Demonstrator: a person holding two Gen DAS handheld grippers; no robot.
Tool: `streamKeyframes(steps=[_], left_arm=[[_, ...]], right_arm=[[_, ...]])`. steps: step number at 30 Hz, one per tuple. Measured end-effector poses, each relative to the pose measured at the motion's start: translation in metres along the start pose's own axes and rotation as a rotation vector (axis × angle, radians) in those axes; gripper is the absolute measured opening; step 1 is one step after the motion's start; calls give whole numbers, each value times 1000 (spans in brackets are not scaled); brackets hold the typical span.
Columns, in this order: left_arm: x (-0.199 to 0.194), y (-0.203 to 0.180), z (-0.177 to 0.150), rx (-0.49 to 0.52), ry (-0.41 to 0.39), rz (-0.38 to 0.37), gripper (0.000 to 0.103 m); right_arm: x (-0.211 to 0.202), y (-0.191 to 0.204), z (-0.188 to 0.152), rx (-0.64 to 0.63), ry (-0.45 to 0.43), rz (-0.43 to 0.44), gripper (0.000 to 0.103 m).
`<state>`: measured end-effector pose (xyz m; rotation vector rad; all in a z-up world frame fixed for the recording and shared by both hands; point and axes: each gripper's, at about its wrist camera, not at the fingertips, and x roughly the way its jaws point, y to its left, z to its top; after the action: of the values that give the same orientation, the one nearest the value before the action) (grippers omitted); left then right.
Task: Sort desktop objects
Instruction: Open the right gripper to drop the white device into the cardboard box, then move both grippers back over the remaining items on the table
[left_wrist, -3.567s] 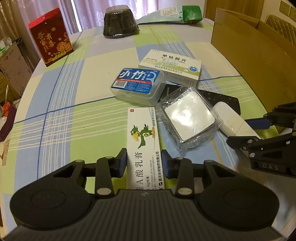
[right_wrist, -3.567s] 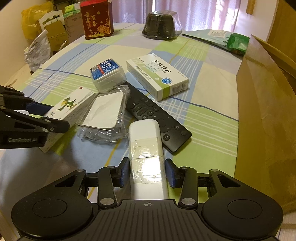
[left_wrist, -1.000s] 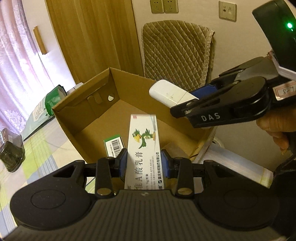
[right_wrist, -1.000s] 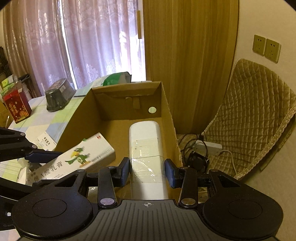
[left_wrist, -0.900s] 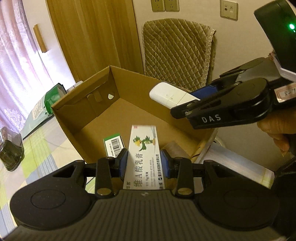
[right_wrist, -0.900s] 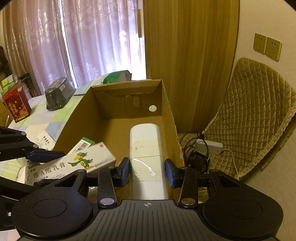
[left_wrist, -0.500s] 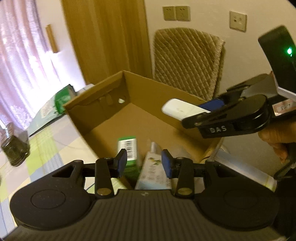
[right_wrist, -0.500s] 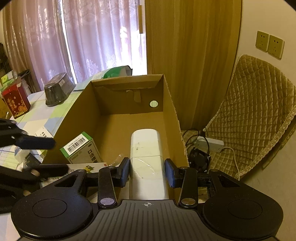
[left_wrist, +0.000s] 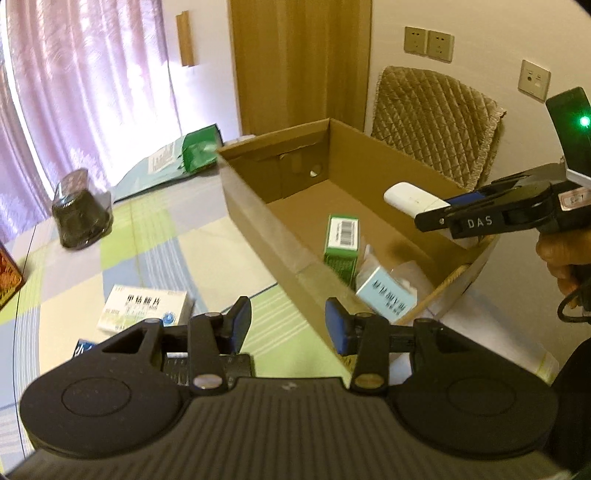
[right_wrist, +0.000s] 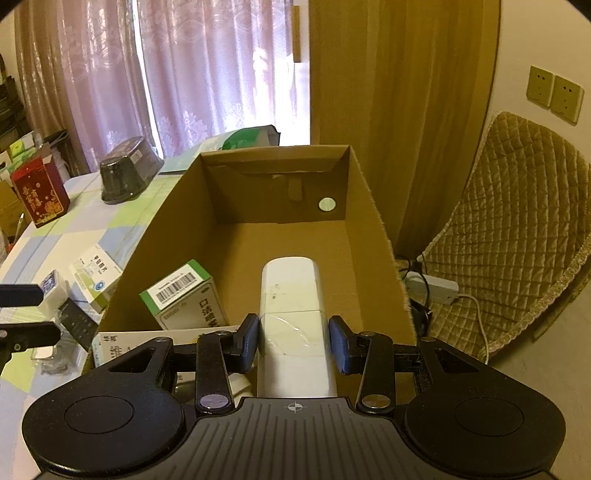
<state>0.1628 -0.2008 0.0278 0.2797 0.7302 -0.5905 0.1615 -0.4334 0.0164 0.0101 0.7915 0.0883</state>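
— Holding the white remote (right_wrist: 291, 314) over the cardboard box (right_wrist: 373, 229), is that right?

— Yes. My right gripper (right_wrist: 293, 341) has both pads pressed to its sides, and the remote juts out above the open box, clear of the floor. I keep it level and lengthwise so that, I judge, it can drop flat along the right wall, beside what already lies there.

— What is already in?

— A green-and-white carton (right_wrist: 184, 295) tilted against the left wall, and a pale flat box (left_wrist: 386, 295) at the near end, next to some clear wrapping.

— And your other side?

— My left gripper (left_wrist: 288, 326) is spread wide with nothing between the pads. It hangs above the near corner of the box, turned towards the table (left_wrist: 155, 236), where a white medicine box (left_wrist: 146, 308) waits.

— Why the table edge for the box?

— My guess: both grippers reach it with a short swing from the pile.

— Risk?

— The remote may land on the carton if let go too far left.
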Motion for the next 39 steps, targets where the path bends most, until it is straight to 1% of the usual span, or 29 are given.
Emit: streamKeyframes(steps=[5,10,18,19,20,21,22,25,30,36,39], left_arm=[[-3,4,-8,-13,9,2,39],[-3,5,-10,-18,14,2,39],[-7,13,-21,-41,25,14,40],[-7,14,-22,-44,26,17,40],[-9,16,-24,-48,29,19,40],[-10,18,-27,-51,31,26,40],[-12,21,-30,-55,33,32,40],[-19,29,-39,-76,41,52,41],[-33,46,-62,-107,67,95,42],[-47,66,-95,-157,116,146,42],[-53,74,-107,-176,133,164,45]], right_arm=[[5,7,1,-5,11,21,40],[7,8,1,11,-6,33,41],[-9,-1,0,43,-42,-3,41],[-11,0,0,43,-45,-4,43],[-14,2,-1,41,-55,-7,69],[-17,4,-2,39,-65,-10,83],[-20,6,-3,36,-74,-11,89],[-29,16,-5,11,-93,7,89],[-40,35,-5,3,-117,44,89],[-56,68,-4,-47,-164,103,89],[-64,88,-4,-86,-182,139,89]])
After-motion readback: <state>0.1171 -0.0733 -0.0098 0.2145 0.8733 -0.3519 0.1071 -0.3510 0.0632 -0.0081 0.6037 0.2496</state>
